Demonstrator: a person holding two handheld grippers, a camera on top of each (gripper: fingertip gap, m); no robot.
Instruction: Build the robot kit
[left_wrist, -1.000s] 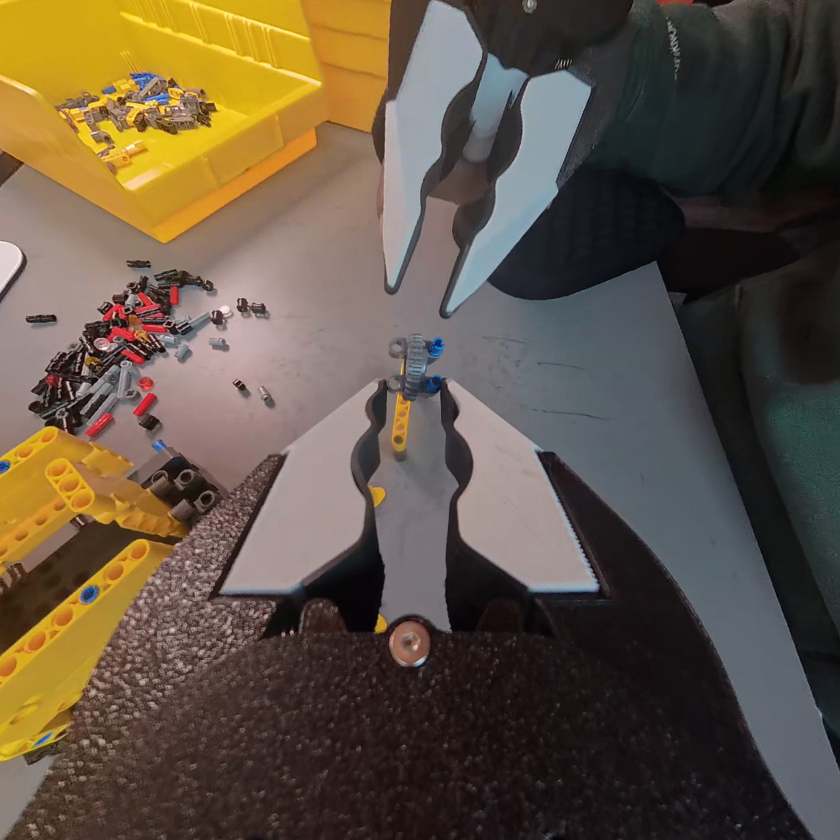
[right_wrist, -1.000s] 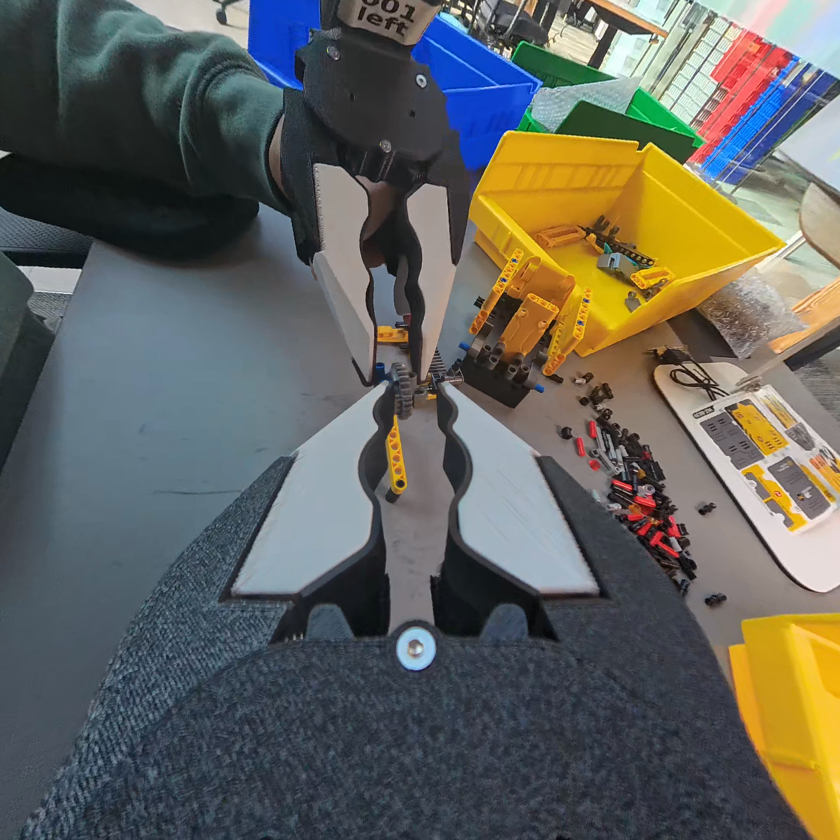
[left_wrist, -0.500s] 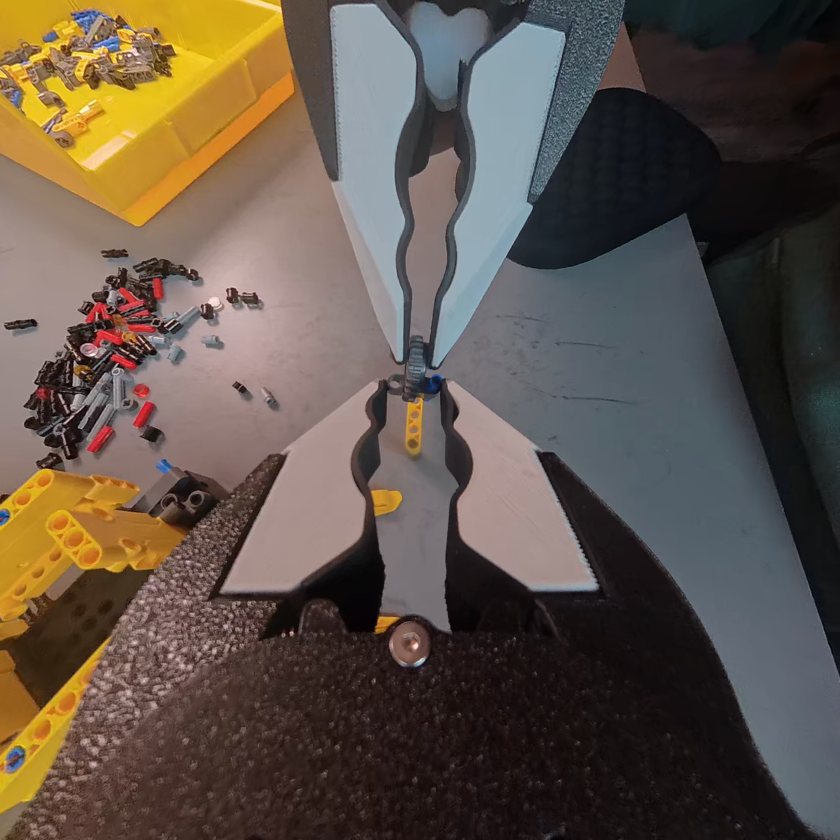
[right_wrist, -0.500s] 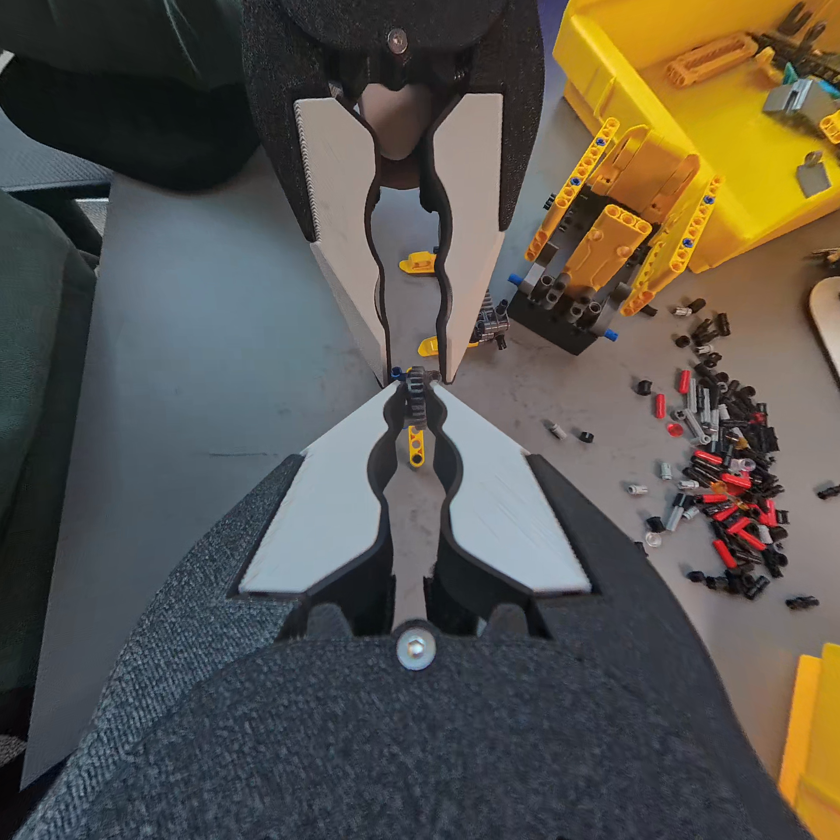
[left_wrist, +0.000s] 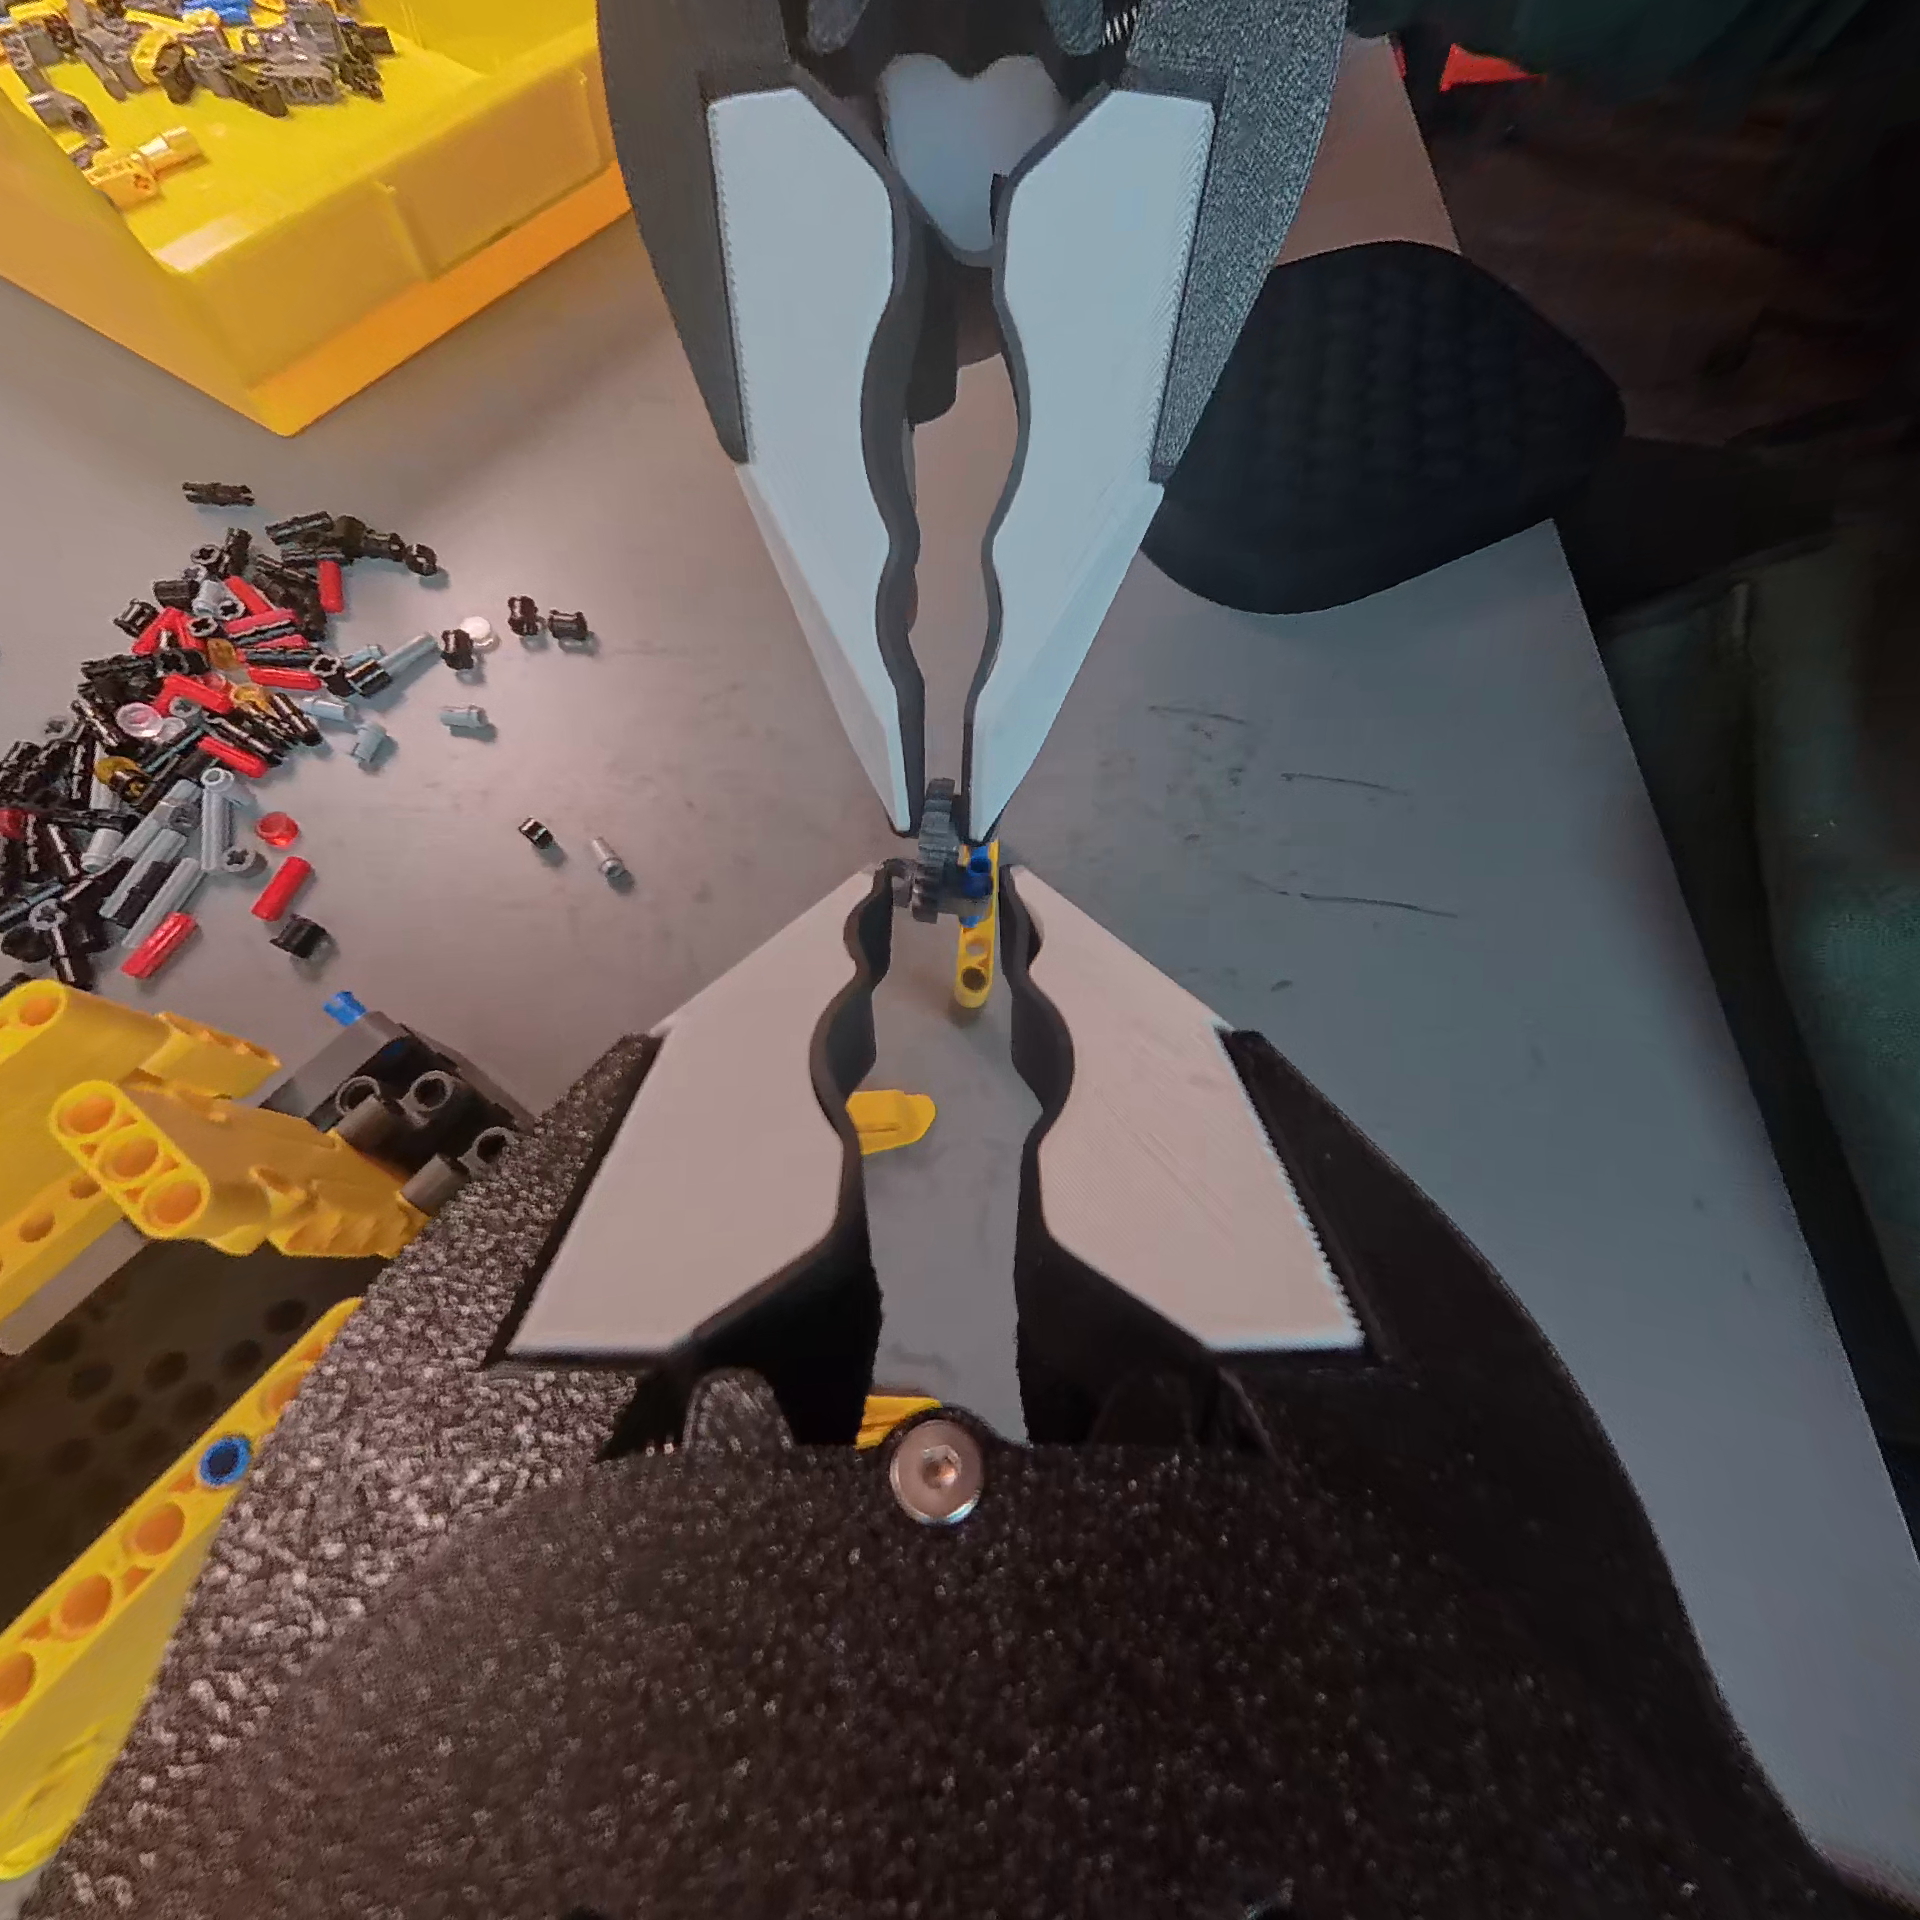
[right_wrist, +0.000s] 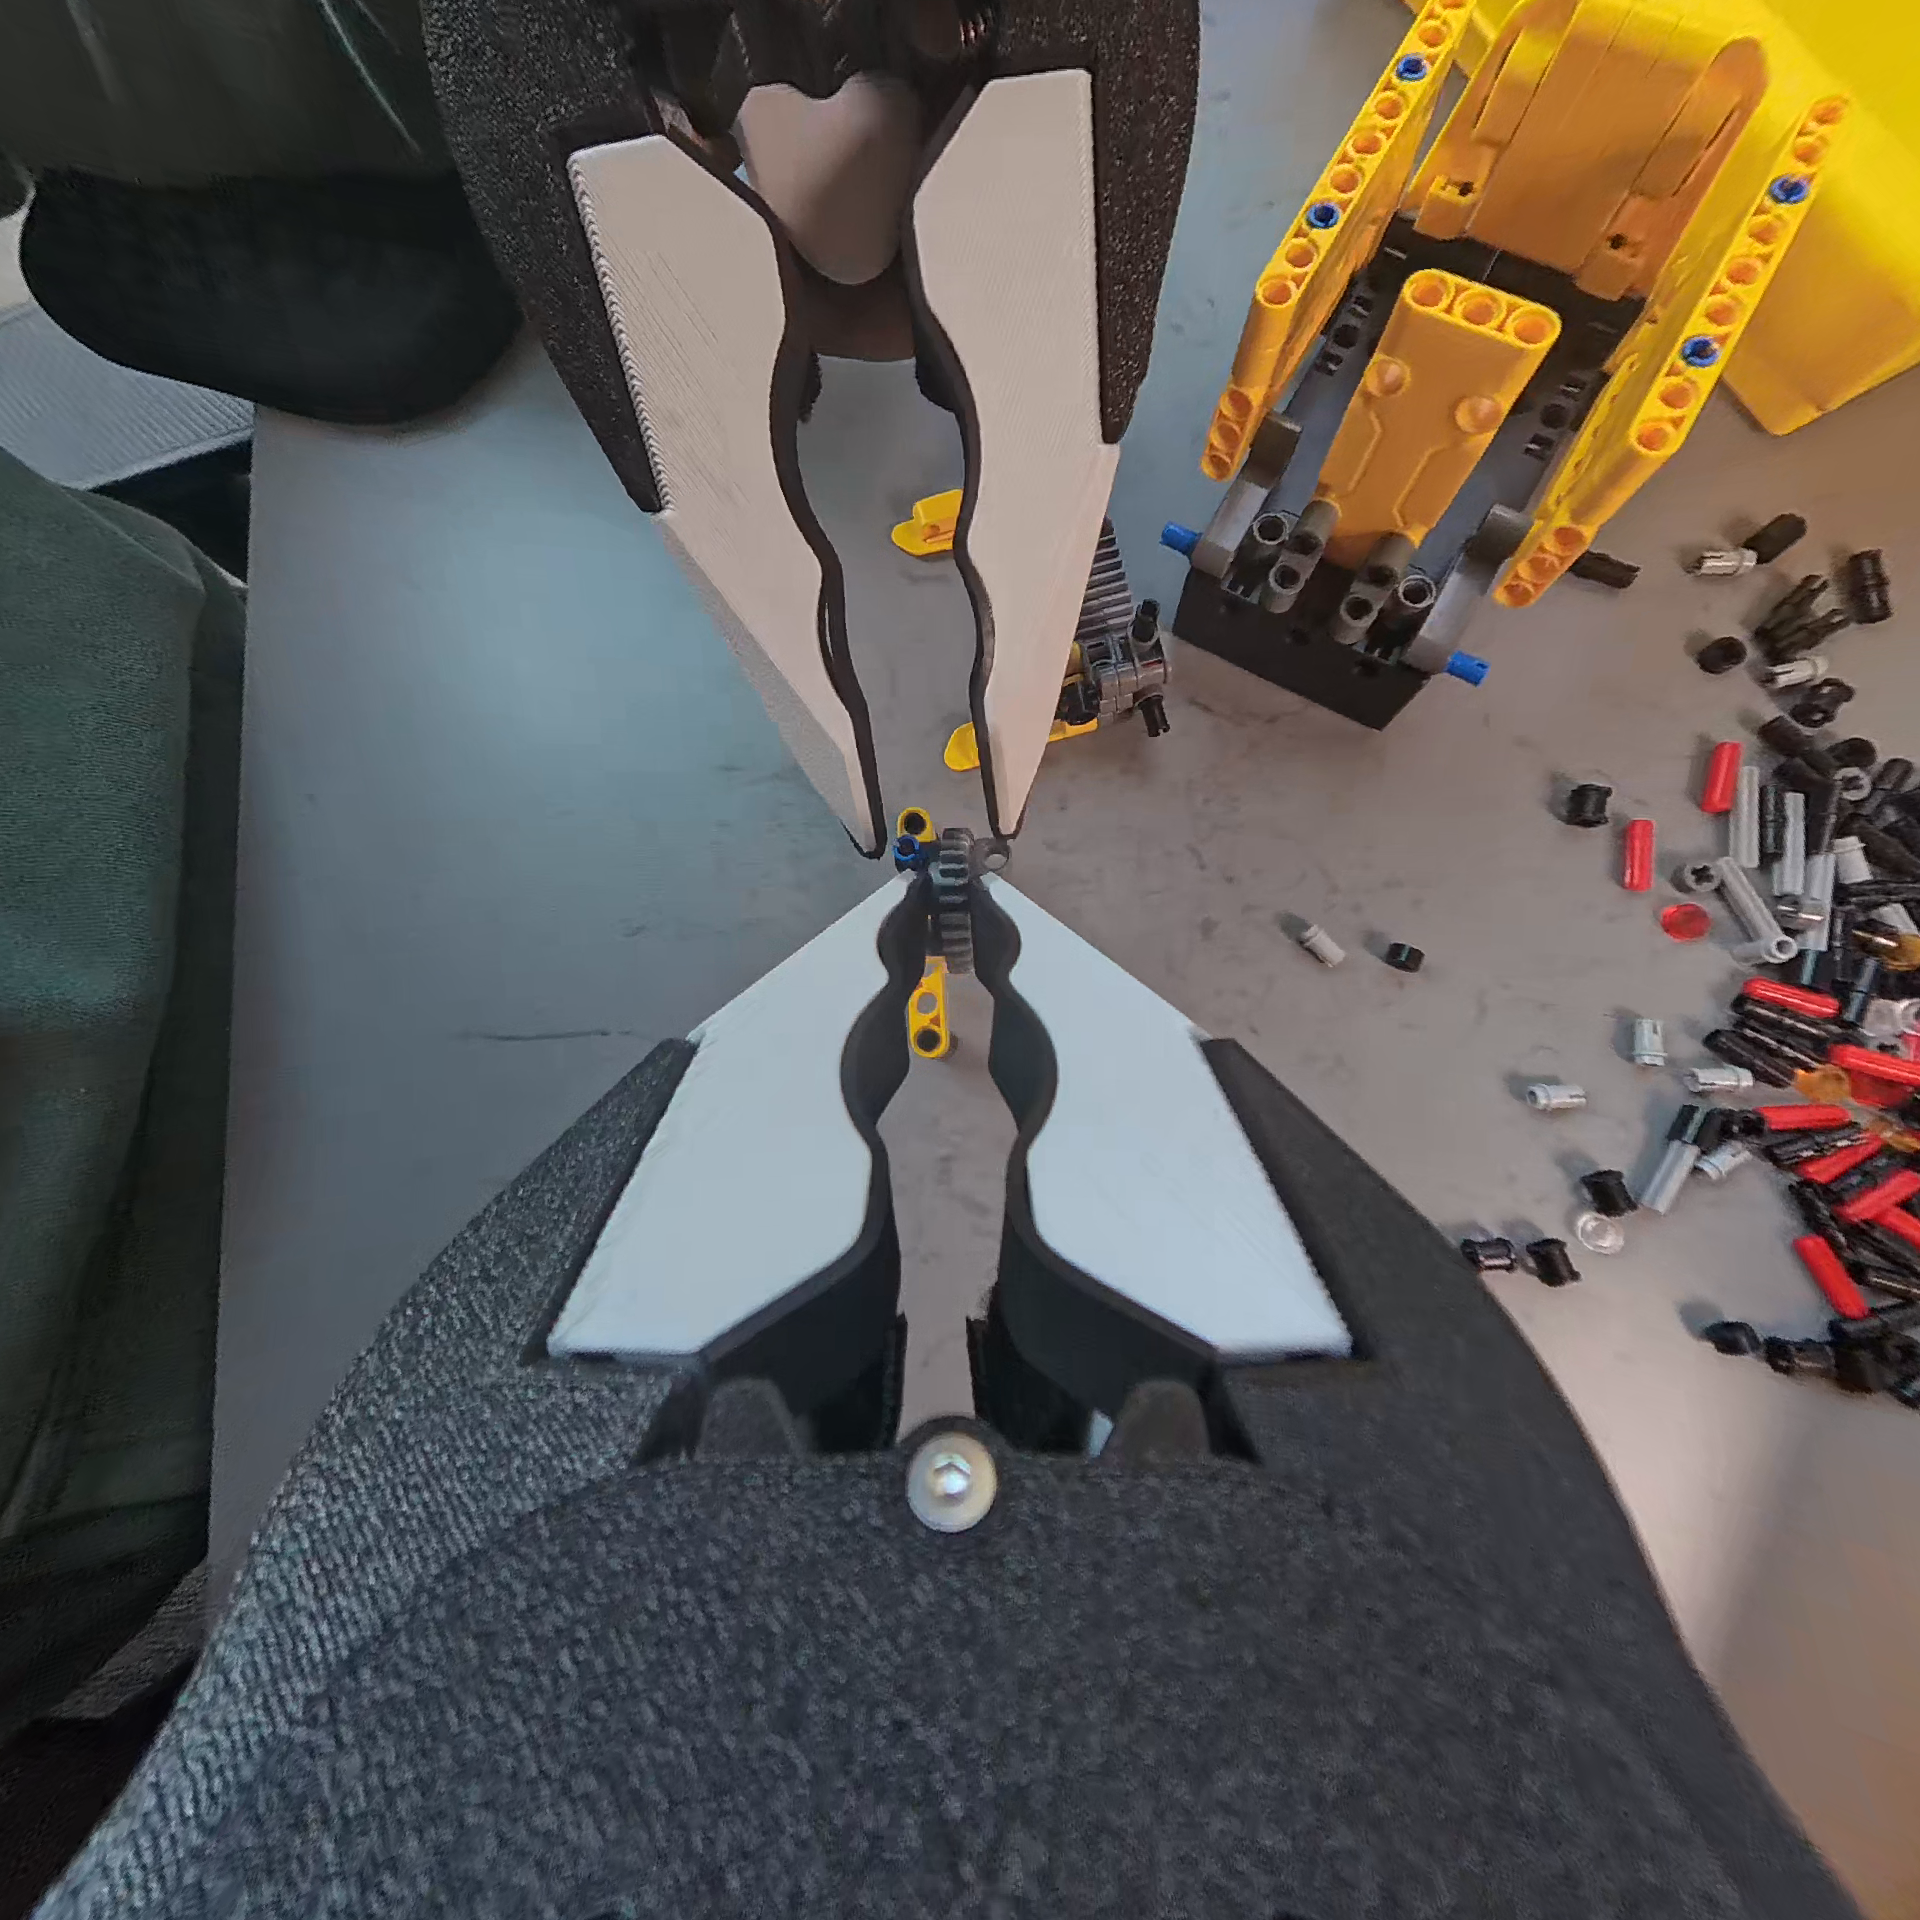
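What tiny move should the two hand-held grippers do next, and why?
Probably the right hand-held gripper should gently press the dark gear toward the yellow beam, since the left hand-held gripper grips that beam's end and both tips meet there.

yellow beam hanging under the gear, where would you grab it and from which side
Probably the yellow beam's free lower end, pinched across its two flat holed faces, coming from below. It hangs upright and thin, so those faces give flat contact. Its top is crowded: the blue pin, the gear, and the tips of the left gripper and right gripper all meet there.
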